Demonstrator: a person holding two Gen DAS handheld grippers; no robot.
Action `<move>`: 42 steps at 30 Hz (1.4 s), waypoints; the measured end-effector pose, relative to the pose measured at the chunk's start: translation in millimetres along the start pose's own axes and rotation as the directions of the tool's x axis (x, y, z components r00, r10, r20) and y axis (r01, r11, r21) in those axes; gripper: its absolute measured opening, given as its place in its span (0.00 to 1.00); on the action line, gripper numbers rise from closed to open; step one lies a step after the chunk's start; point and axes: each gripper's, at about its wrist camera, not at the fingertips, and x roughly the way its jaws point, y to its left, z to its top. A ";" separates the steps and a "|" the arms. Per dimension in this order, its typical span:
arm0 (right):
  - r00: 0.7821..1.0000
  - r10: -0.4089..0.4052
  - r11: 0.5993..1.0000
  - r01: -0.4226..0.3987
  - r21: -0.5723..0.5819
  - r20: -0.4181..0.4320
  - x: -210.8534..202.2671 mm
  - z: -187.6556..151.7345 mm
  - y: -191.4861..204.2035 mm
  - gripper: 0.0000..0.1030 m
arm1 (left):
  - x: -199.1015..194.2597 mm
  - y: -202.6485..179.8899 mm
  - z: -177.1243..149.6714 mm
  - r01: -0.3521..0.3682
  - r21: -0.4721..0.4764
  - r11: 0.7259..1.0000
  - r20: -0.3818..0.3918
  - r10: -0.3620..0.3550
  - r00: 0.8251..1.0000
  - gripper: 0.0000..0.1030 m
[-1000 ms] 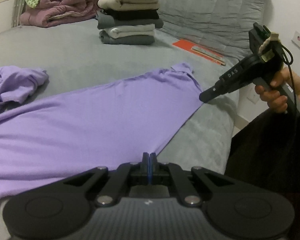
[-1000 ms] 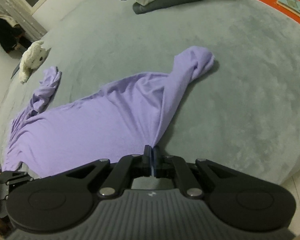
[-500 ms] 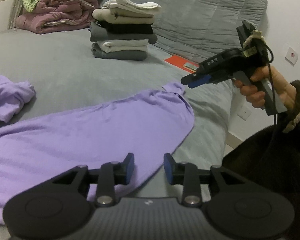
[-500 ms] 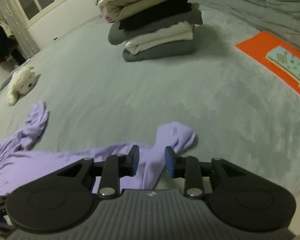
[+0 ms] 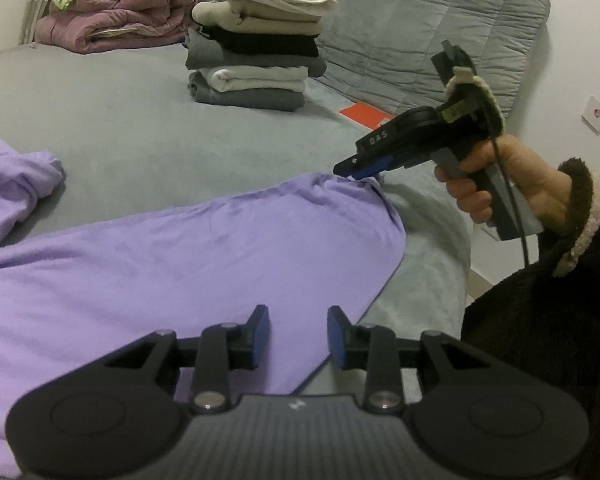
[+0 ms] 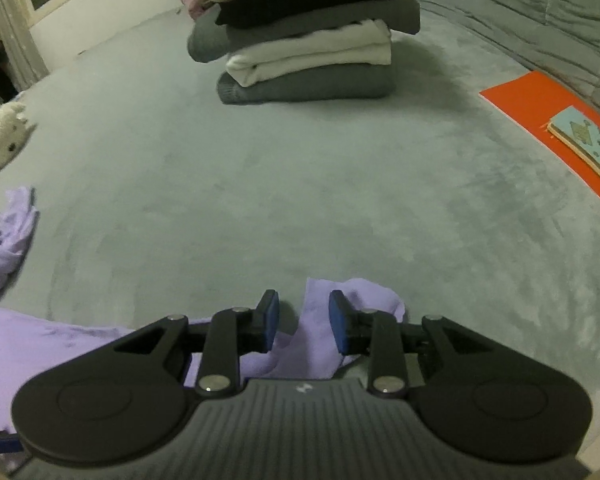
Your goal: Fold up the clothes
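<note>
A lilac garment (image 5: 148,264) lies spread flat across the grey bed. One bunched end (image 5: 8,184) sits at the left. My left gripper (image 5: 298,330) is open and empty, just above the garment's near edge. My right gripper (image 6: 303,320) is open, its jaws astride the garment's far corner (image 6: 320,320) without clamping it. In the left wrist view the right gripper (image 5: 352,170) hovers at that same corner, held by a hand.
A stack of folded clothes (image 5: 256,60) stands at the back, also in the right wrist view (image 6: 308,40). Pink bedding (image 5: 112,16) lies far left. An orange folder with a book (image 6: 560,128) lies right. A plush toy (image 6: 0,136) lies left. The bed edge (image 5: 440,280) is on the right.
Both grippers were shut on the garment's edge one second ago; both have opened and let it go. The right gripper lifted and moved to the far corner.
</note>
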 end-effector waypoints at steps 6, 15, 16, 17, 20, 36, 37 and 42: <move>0.998 -0.057 0.998 0.057 0.011 0.016 -1.6 0.0 -4.6 0.01 | 0.6 1.1 -1.6 0.005 0.004 1.000 -0.009 -0.005 1.000 0.32; 0.993 -0.085 0.996 0.084 0.018 0.075 -46.6 0.9 -22.3 0.01 | -1.1 -3.2 -2.3 -0.005 0.026 1.000 -0.018 0.005 1.000 0.32; 0.993 -0.087 0.996 0.086 0.022 0.077 -50.2 -0.3 -25.0 0.01 | -1.5 -4.0 -2.5 -0.006 0.029 1.000 -0.019 0.007 1.000 0.32; 0.993 -0.089 0.996 0.087 0.025 0.077 -53.7 -1.8 -28.0 0.01 | -1.8 -4.9 -2.5 -0.007 0.033 0.999 -0.021 0.008 1.000 0.32; 0.994 -0.092 0.995 0.090 0.036 0.064 -59.9 -7.5 -36.5 0.01 | -2.6 -7.7 -3.3 -0.003 0.046 0.999 -0.030 0.004 1.000 0.32; 0.993 -0.083 0.996 0.086 0.032 -0.083 -58.6 -45.4 -66.7 0.01 | -1.5 -11.6 -3.2 0.020 0.073 0.997 -0.075 -0.014 0.997 0.32; 0.993 -0.081 0.996 0.083 0.024 -0.086 -59.0 -44.8 -66.2 0.02 | -1.5 -11.5 -3.1 0.020 0.073 0.997 -0.075 -0.015 0.997 0.32; 0.997 -0.057 0.998 0.057 -0.005 -0.043 -66.7 -34.2 -62.0 0.19 | -2.9 -11.3 -2.6 0.024 0.070 0.997 -0.075 -0.018 0.997 0.32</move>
